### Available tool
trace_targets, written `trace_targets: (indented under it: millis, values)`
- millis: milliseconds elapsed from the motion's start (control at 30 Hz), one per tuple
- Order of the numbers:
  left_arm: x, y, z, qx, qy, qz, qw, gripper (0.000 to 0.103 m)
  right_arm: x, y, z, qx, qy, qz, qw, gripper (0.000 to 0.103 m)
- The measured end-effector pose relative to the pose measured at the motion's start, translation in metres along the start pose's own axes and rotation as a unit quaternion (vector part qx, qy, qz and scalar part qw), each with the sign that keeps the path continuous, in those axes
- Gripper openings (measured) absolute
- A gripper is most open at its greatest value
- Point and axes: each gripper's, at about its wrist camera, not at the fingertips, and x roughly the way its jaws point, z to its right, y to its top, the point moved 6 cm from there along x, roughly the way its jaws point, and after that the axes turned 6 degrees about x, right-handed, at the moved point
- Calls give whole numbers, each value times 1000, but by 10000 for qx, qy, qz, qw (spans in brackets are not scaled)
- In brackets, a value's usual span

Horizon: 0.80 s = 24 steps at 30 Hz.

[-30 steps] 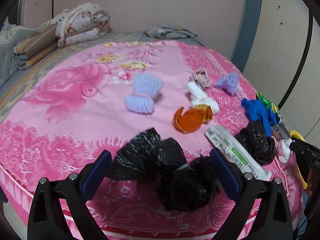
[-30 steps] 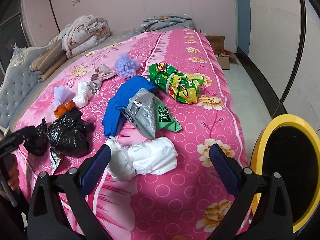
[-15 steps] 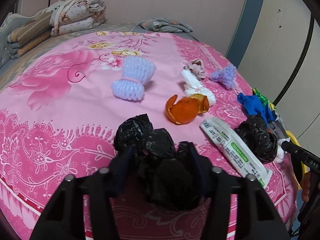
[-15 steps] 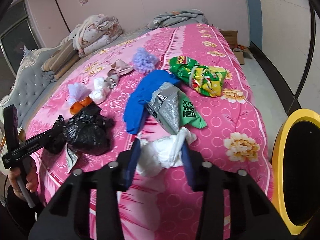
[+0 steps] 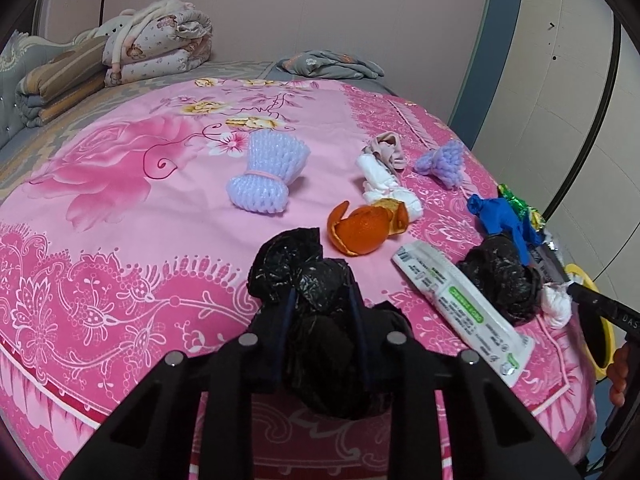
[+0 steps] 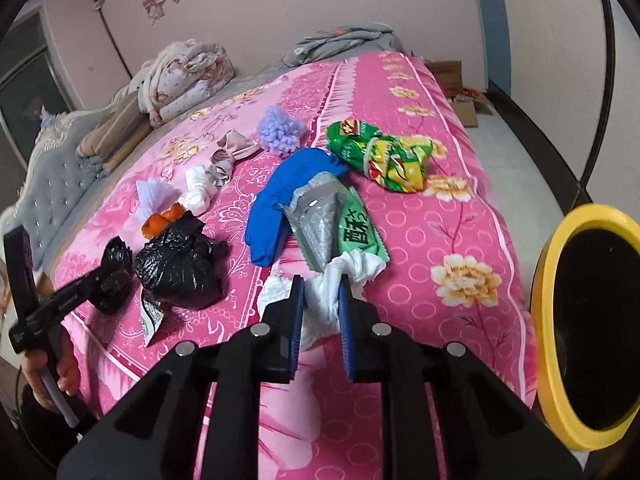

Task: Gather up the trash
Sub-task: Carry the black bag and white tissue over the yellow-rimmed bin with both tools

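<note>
Both hand-held grippers clamped, were spread second ago: left hand-held gripper [image 5: 322, 300] on black bag [image 5: 304, 276] at bed [image 5: 120, 208] near edge; right hand-held gripper [image 6: 320, 292] on white wad [image 6: 326, 284] beside silver wrapper [image 6: 320, 220]. Yellow bin [image 6: 548, 272] right, off bed edge; bare pink cover between.

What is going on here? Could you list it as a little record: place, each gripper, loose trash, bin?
Place: bed with pink floral bedspread
Left gripper: shut on a black plastic bag
Right gripper: shut on a white crumpled tissue
Loose trash: orange peel, white tube, second black bag, green snack wrapper, silver-green packet
Bin: yellow-rimmed bin, beside the bed
</note>
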Motion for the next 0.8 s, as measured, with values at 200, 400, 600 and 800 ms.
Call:
trace_targets:
  millis: [200, 400, 600, 800]
  values:
    - [-26, 8, 4, 76, 36, 258, 9996, 24, -33, 0, -7, -43, 172, 240, 9996, 15]
    - [-50, 25, 23, 229, -32, 510, 9984, 24, -78, 6, -10, -15, 323, 560, 9979, 15]
    - [-76, 56, 64, 530, -323, 873, 9942, 24, -135, 23, -10, -165, 184, 1195, 9925, 15]
    - [-100, 93, 109, 754, -654, 1259, 9870, 24, -180, 37, -10, -164, 56, 1709, 9851, 15]
